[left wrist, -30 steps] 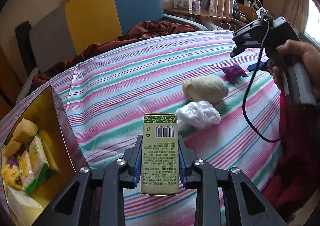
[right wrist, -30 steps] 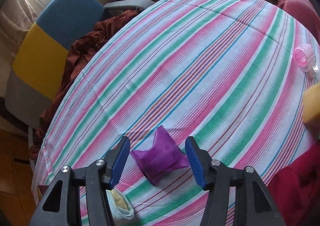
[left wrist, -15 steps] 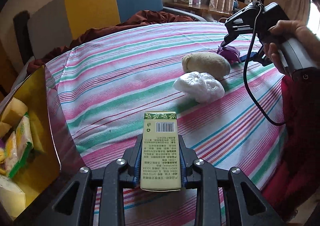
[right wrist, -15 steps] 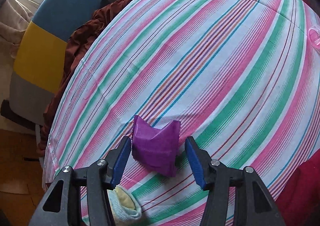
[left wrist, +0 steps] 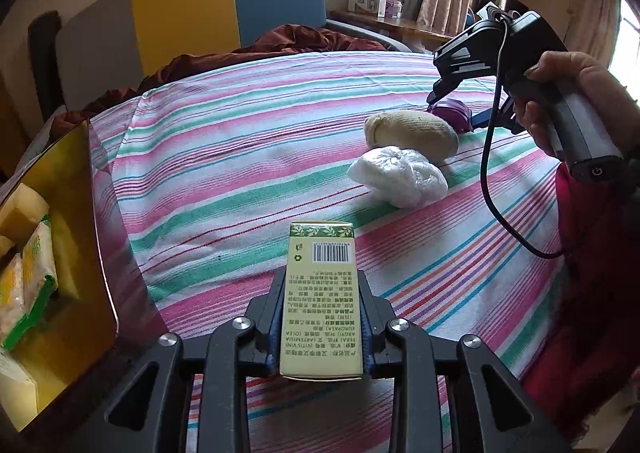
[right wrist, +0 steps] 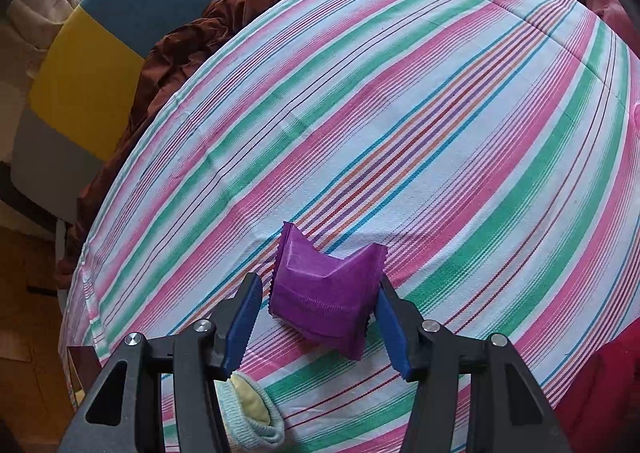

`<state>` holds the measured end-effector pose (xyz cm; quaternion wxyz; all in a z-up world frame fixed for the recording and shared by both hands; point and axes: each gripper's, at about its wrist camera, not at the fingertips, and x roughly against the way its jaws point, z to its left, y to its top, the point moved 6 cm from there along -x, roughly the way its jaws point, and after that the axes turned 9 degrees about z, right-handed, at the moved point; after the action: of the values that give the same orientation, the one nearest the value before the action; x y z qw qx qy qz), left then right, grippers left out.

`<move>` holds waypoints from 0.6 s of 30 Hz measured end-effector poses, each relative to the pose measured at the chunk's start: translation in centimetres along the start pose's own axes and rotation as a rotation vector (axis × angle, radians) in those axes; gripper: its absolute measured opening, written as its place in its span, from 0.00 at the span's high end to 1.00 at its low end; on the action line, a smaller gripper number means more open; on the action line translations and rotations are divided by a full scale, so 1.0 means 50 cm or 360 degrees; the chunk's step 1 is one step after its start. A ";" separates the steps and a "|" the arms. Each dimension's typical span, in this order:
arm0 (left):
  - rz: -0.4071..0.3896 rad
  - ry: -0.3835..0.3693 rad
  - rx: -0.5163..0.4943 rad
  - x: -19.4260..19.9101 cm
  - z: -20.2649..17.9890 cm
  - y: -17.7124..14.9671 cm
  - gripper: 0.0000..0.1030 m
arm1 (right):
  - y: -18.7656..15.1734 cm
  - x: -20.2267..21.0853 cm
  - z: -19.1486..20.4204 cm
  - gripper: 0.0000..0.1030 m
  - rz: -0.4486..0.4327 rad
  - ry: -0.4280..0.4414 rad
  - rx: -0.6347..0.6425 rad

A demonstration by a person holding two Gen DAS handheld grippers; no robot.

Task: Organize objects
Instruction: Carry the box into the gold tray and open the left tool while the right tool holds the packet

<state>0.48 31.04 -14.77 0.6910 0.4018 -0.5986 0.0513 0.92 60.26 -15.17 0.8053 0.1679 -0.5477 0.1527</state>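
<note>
My left gripper [left wrist: 321, 305] is shut on a green and cream carton [left wrist: 321, 293] with a barcode, held above the striped bedspread [left wrist: 240, 157]. A gold box [left wrist: 92, 237] holding packets stands open at the left. My right gripper [right wrist: 318, 305] is open around a purple sachet [right wrist: 326, 297] lying on the bedspread [right wrist: 400, 113]; the right pad touches the sachet, the left pad stands just apart. In the left wrist view the right gripper [left wrist: 452, 109] sits over the purple sachet [left wrist: 454, 111] behind a rolled cream sock [left wrist: 412, 131].
A white plastic bag bundle [left wrist: 400, 177] lies in front of the sock. The sock's end [right wrist: 252, 409] shows under my right gripper. A maroon cloth [left wrist: 256, 53] and a yellow-blue chair [left wrist: 224, 1] are beyond the bed. A red cloth [left wrist: 592, 293] is at the right.
The right gripper's jaws have narrowed around the purple sachet, which has buckled upward. The left gripper with the carton has shifted right, away from the gold box.
</note>
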 end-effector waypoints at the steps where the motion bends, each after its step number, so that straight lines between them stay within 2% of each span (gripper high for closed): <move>1: -0.0003 -0.0003 0.0000 0.000 0.000 0.000 0.70 | 0.000 -0.002 0.004 0.45 -0.0006 -0.0032 0.0033; 2: -0.0006 -0.0005 0.0000 0.000 0.001 0.000 0.70 | -0.001 -0.003 0.008 0.52 -0.0016 -0.0087 0.0078; 5: -0.0018 -0.0006 -0.0004 0.002 0.001 -0.003 0.70 | -0.007 -0.005 0.024 0.60 -0.0041 -0.0205 0.0209; 7: -0.0025 -0.0005 -0.0009 0.002 0.001 -0.004 0.71 | -0.010 -0.005 0.027 0.62 -0.0053 -0.0252 0.0250; 14: -0.0014 -0.0025 0.0036 0.018 0.006 -0.006 0.71 | -0.013 -0.005 0.030 0.63 -0.0073 -0.0288 0.0300; 18: -0.0091 -0.0017 0.0042 0.065 0.008 0.005 0.71 | -0.016 0.003 0.028 0.63 -0.0094 -0.0289 0.0316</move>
<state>0.94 29.63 -11.84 0.6837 0.4281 -0.5898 0.0372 0.16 58.93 -14.64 0.7360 0.2759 -0.5953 0.1667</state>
